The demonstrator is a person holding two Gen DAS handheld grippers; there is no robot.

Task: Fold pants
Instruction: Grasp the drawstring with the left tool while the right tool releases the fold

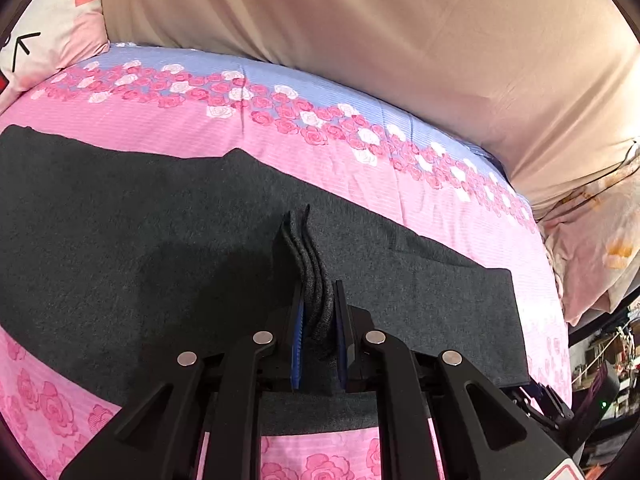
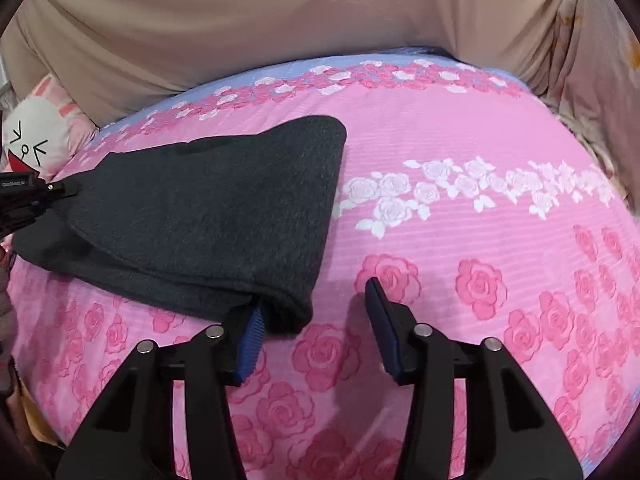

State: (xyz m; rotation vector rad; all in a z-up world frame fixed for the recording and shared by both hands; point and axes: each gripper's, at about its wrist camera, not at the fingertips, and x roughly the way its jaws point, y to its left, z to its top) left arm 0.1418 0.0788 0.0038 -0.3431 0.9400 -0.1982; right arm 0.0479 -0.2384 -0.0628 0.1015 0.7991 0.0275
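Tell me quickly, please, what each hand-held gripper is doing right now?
Left hand-held gripper: closed on the dark grey pants.
Right hand-held gripper: open, holding nothing.

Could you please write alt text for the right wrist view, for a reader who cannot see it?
The open right gripper sits at the near corner of folded dark grey pants on a pink rose-print bedsheet, one finger at the folded edge. The left gripper reaches the pants from the far left.
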